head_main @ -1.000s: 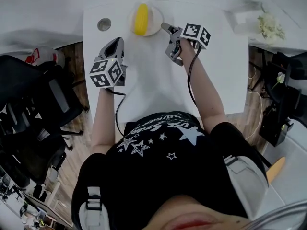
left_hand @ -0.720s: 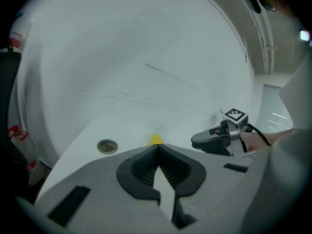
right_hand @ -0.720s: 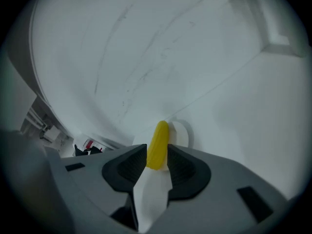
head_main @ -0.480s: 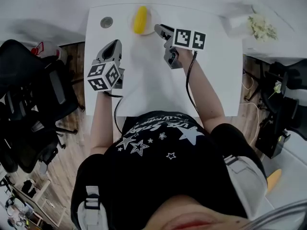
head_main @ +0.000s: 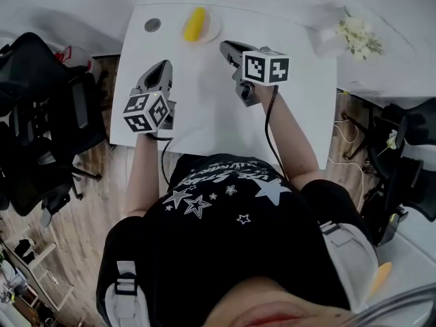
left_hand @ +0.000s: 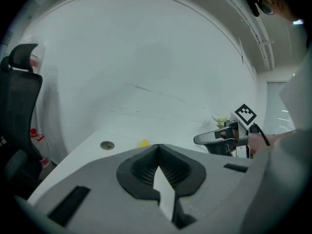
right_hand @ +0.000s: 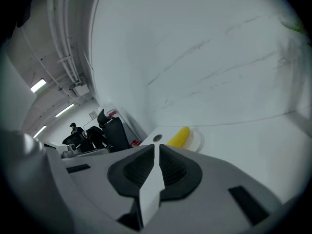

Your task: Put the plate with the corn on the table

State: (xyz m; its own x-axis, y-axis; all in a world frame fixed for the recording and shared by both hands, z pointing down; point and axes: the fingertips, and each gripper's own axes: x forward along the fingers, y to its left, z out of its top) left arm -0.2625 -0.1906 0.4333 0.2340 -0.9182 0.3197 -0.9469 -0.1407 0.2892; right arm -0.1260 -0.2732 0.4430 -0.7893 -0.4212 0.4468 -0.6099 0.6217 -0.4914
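White table [head_main: 204,107] carries plate [head_main: 210,28] with corn [head_main: 195,23]; left tool [head_main: 165,65] together, empty; right tool [head_main: 223,45] just closed nearly together, seemingly empty.

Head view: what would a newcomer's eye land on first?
The yellow corn on its pale plate at the far edge of the white table, the one bright spot on it. Next, the two grippers over the table nearer the person: the left gripper shut and empty, the right gripper with jaws that have just been closing on nothing.

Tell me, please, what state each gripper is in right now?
Left gripper: closed, empty.
Right gripper: jaws have just been closing; shut, empty.
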